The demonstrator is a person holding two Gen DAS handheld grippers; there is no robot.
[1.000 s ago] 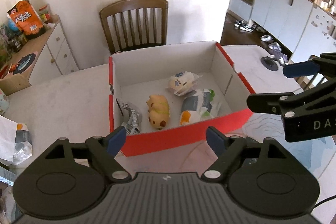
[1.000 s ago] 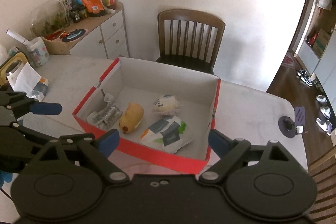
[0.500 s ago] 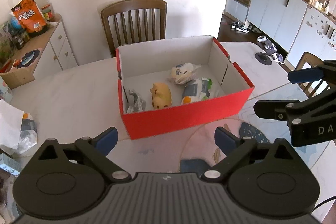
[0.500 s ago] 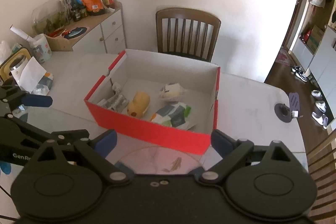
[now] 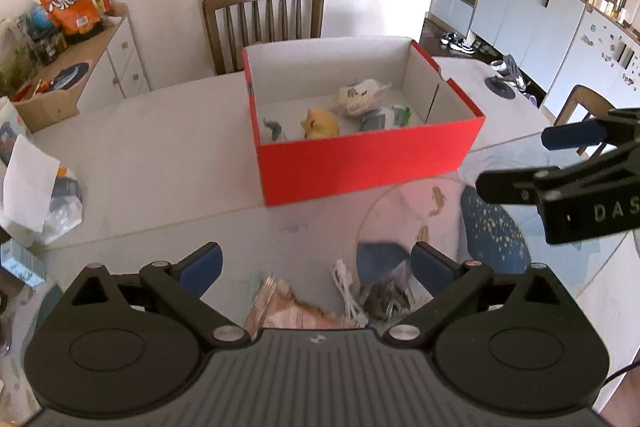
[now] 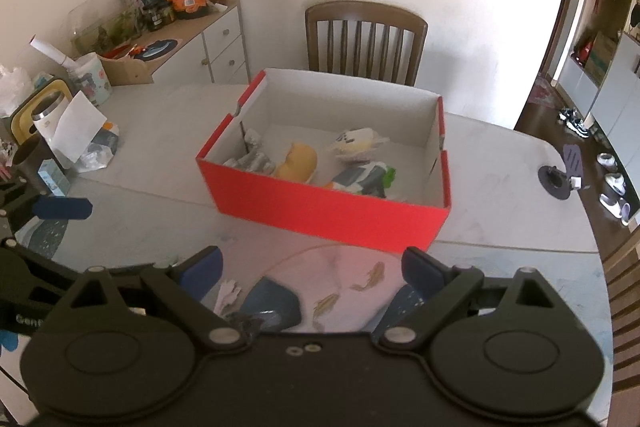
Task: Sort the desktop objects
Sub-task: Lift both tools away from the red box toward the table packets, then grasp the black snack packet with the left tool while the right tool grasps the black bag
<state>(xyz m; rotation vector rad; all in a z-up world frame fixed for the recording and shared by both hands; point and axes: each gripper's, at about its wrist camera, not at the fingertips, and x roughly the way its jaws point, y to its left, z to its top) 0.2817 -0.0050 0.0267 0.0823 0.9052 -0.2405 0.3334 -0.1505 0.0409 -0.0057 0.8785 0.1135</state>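
I'm holding both the left gripper (image 5: 316,267) and right gripper (image 6: 312,267) spread wide and empty, bare table (image 5: 160,163) showing mid-frame before the red box (image 5: 360,163).

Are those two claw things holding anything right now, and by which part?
Nothing is held. The left gripper and right gripper both stand open with empty space between their fingers, above the table, short of the red box.

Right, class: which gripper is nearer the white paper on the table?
Left. The left gripper is on the same side of the table as the paper; the right gripper sits farther across, facing the red box.
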